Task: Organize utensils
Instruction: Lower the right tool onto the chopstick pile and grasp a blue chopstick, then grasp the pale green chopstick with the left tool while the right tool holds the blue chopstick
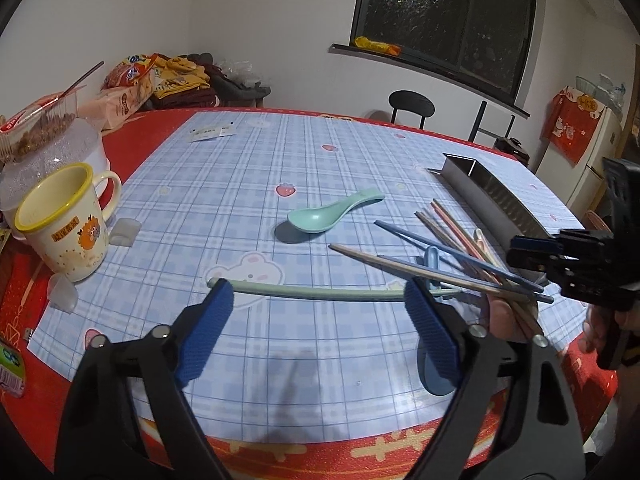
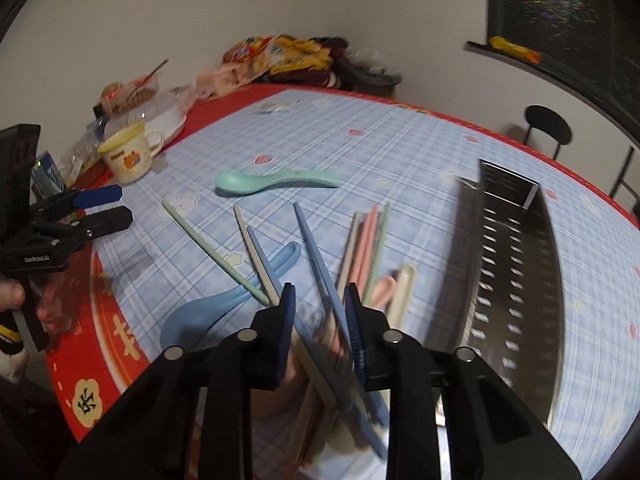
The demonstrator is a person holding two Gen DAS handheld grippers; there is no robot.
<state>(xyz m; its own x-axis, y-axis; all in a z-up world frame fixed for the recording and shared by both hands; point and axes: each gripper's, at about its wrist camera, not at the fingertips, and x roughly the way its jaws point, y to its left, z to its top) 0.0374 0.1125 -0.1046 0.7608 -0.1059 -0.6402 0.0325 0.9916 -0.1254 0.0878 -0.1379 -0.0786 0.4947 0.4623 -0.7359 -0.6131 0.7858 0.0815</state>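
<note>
My right gripper (image 2: 320,300) is shut on a bundle of blue and beige chopsticks (image 2: 316,256), lifted and fanning out over the table; it also shows in the left wrist view (image 1: 520,254). My left gripper (image 1: 320,296) is open and empty above a green chopstick (image 1: 312,293). A teal spoon (image 1: 320,216) lies mid-table. A blue spoon (image 2: 208,316) lies near the front edge. Pink, beige and green chopsticks (image 2: 366,252) and small spoons lie beside the steel utensil tray (image 2: 516,264), at the right.
A yellow-rimmed mug (image 1: 64,220) and a lidded white bowl (image 1: 56,148) stand at the left. Snack bags (image 1: 132,84) and clothes lie at the far corner. A black chair (image 1: 412,108) stands behind the table. The red table edge (image 1: 320,448) is close.
</note>
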